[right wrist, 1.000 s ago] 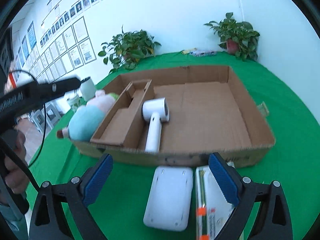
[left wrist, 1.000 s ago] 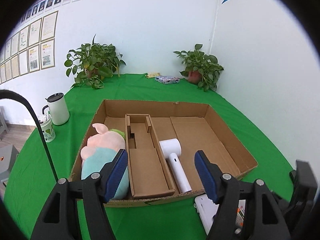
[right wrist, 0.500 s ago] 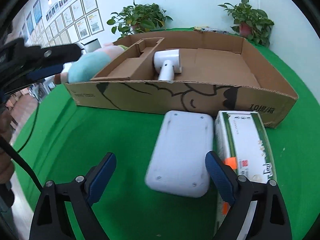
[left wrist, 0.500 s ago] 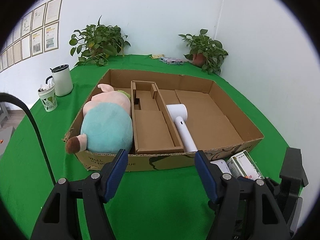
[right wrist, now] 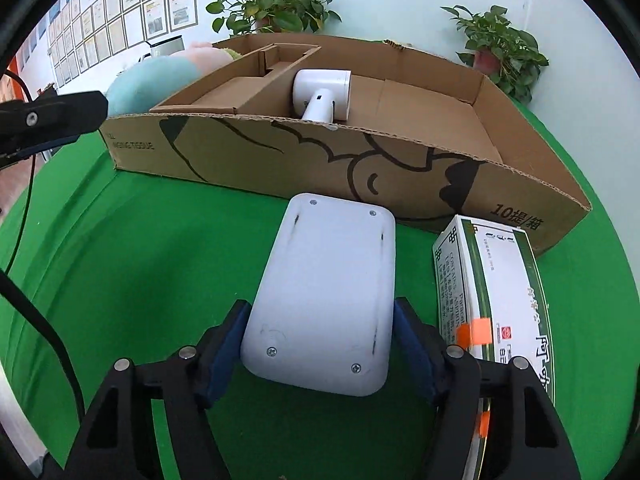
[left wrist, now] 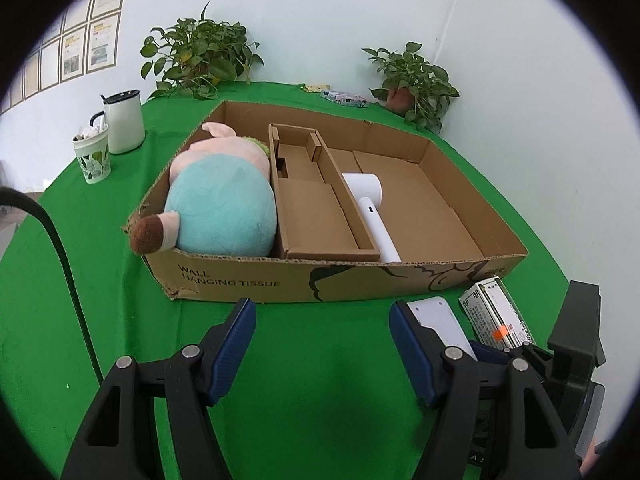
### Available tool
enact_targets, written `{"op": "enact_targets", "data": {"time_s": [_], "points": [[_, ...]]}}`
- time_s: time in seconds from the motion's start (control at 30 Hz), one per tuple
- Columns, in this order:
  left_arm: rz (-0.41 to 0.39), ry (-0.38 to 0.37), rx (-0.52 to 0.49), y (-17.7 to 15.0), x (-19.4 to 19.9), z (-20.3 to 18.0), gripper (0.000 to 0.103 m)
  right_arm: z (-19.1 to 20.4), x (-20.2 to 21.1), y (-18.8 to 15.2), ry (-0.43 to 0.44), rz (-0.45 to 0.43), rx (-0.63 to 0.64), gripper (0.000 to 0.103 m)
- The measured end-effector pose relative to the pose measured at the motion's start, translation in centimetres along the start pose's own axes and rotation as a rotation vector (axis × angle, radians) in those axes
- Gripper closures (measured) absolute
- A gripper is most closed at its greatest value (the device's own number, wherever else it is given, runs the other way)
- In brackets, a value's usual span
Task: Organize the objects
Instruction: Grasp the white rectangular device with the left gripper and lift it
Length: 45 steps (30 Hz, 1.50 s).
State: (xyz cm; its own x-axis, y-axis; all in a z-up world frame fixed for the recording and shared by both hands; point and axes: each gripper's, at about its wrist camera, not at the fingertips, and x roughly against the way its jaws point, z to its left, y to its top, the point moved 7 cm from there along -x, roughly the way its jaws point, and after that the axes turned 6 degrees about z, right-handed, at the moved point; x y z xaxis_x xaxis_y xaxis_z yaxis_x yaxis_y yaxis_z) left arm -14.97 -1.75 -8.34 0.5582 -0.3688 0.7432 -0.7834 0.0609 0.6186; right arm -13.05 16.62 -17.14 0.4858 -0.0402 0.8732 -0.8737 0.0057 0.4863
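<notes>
Plush toy (left wrist: 224, 204) and hair dryer (left wrist: 366, 204) already boxed; right gripper (right wrist: 320, 344) jaws clamped on white device (right wrist: 328, 296), carton (right wrist: 496, 292) at 3 o'clock on desk (right wrist: 140, 260); left gripper (left wrist: 322, 344) jaws apart, empty.

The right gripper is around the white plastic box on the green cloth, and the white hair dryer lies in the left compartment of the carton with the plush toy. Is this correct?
One detail is wrong: the hair dryer lies in the right compartment of the carton, beyond the cardboard insert from the plush toy, as the left wrist view shows. The right gripper does bracket the white box.
</notes>
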Motion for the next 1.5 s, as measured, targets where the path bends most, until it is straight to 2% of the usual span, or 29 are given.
{"op": "enact_targets", "data": {"time_s": [0.03,0.17,0.2,0.23,0.27,0.3,0.5,0.63,0.8,1.0,1.07,1.13,1.2,1.27,1.33,1.5], "points": [[0.017,-0.019,0.002,-0.5,-0.2,-0.1,0.034,0.4,0.5,-0.4,0.023,0.006,-0.010,0.036],[0.119,-0.102,0.016,-3.0,-1.7,-0.7,0.034,3.1,2.7,-3.2,0.202,0.025,-0.027,0.033],[0.147,-0.129,0.024,-3.6,-2.2,-0.8,0.034,3.6,3.4,-3.8,0.215,0.010,-0.025,0.028],[0.174,-0.160,0.035,-4.2,-2.8,-1.0,0.034,3.9,4.0,-4.2,0.218,-0.012,-0.020,0.013],[0.195,-0.185,0.042,-4.6,-3.2,-1.3,0.034,4.0,4.6,-4.6,0.220,-0.043,-0.013,0.002],[0.219,-0.211,0.050,-4.9,-3.7,-1.6,0.034,4.1,5.1,-4.8,0.219,-0.072,-0.003,0.001],[0.322,-0.333,0.082,-6.5,-5.6,-3.8,0.035,3.3,4.1,-4.9,0.218,-0.070,-0.016,0.001],[0.322,-0.348,0.086,-7.0,-5.4,-4.8,0.035,3.5,3.5,-4.8,0.220,-0.055,-0.004,0.002],[0.331,-0.348,0.071,-7.8,-4.9,-5.6,0.036,5.6,3.6,-5.5,0.235,-0.048,0.071,0.007],[0.340,-0.389,0.115,-8.4,-4.2,-5.0,0.036,6.3,3.4,-5.6,0.248,-0.042,0.078,0.010],[0.349,-0.399,0.100,-8.7,-4.1,-5.4,0.036,6.2,3.1,-5.6,0.237,-0.034,0.075,0.016],[0.360,-0.411,0.102,-8.8,-4.3,-5.7,0.042,6.0,2.9,-5.5,0.247,-0.037,0.067,0.018],[0.365,-0.419,0.115,-8.7,-4.4,-5.7,0.043,5.8,2.9,-5.5,0.232,-0.039,0.071,0.023],[0.365,-0.401,0.121,-8.7,-4.5,-5.6,0.051,5.8,2.7,-5.6,0.202,-0.039,0.083,0.028],[0.368,-0.376,0.136,-8.7,-4.5,-5.4,0.057,5.9,2.6,-5.6,0.177,-0.040,0.093,0.029],[0.368,-0.362,0.139,-9.0,-4.3,-5.1,0.059,6.0,2.4,-5.4,0.106,-0.037,0.087,0.034]]}}
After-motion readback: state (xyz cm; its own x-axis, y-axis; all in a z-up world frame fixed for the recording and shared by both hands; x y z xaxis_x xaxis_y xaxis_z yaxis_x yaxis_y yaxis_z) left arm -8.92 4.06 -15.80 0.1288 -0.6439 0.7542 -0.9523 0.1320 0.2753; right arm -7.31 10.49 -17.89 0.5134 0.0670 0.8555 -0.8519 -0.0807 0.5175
